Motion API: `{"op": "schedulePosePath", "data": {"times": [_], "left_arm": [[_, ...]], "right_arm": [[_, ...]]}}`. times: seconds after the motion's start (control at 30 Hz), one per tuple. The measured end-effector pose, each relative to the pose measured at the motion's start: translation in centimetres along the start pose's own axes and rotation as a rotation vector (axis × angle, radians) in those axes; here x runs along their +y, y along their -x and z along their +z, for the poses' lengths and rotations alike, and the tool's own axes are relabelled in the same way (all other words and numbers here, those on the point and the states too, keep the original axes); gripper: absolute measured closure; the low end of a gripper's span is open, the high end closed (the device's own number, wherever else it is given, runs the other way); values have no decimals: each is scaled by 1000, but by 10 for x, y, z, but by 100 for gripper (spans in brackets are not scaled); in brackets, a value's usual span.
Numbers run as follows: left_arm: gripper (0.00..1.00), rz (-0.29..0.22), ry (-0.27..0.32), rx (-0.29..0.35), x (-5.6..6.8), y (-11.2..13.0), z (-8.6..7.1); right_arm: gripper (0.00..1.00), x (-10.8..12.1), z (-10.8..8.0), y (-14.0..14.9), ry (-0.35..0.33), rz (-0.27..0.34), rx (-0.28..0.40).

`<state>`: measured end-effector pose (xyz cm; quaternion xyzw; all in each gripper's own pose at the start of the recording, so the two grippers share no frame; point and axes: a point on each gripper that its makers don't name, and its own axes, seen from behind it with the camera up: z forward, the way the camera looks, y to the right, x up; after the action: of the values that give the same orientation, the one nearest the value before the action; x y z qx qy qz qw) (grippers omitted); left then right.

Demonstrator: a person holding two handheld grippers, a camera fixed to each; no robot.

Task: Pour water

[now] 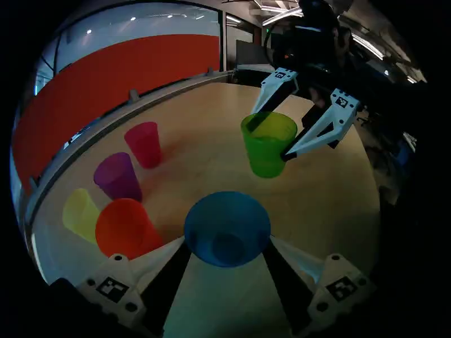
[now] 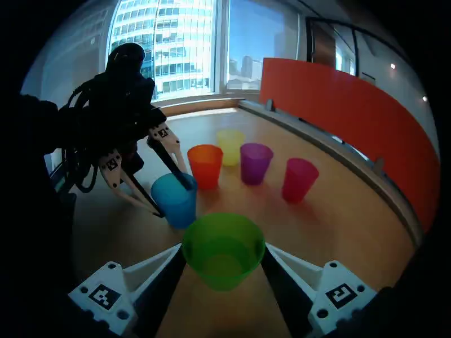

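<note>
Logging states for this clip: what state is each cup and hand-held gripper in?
Blue cup: upright, gripped.
Green cup: upright, gripped.
Orange cup: upright, free.
Yellow cup: upright, free.
Purple cup: upright, free.
Pink cup: upright, free.
Left hand-held gripper: shut on blue cup.
Right hand-held gripper: shut on green cup.

I see four spare cups standing upright on the wooden counter (image 2: 344, 225). Taking the purple cup (image 2: 255, 163) as my mark in the right gripper view, the orange cup (image 2: 204, 164) stands near its left and the pink cup (image 2: 299, 179) near its right. The yellow cup (image 2: 230, 146) is just behind it to the left. Right of the purple cup runs a red wall panel (image 2: 361, 118), with tall windows (image 2: 169, 45) far behind.
</note>
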<state>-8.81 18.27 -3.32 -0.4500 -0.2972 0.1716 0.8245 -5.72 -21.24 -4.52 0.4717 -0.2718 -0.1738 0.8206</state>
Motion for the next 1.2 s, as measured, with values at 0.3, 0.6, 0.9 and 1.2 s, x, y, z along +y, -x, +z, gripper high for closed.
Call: {"op": "schedulePosePath", "data": {"times": [0.3,0.6,0.9,1.2], "left_arm": [[10,-10,-5,-9,-2,7,-1],[10,-7,-15,-35,-4,20,-2],[10,-15,-21,-49,-3,30,-10],[10,-32,-29,-42,-3,32,-18]], "right_arm": [[10,-4,6,9,0,0,-12],[10,-10,14,20,-3,-3,-27],[9,-11,17,25,-3,3,-33],[9,-12,11,33,4,16,-35]]}}
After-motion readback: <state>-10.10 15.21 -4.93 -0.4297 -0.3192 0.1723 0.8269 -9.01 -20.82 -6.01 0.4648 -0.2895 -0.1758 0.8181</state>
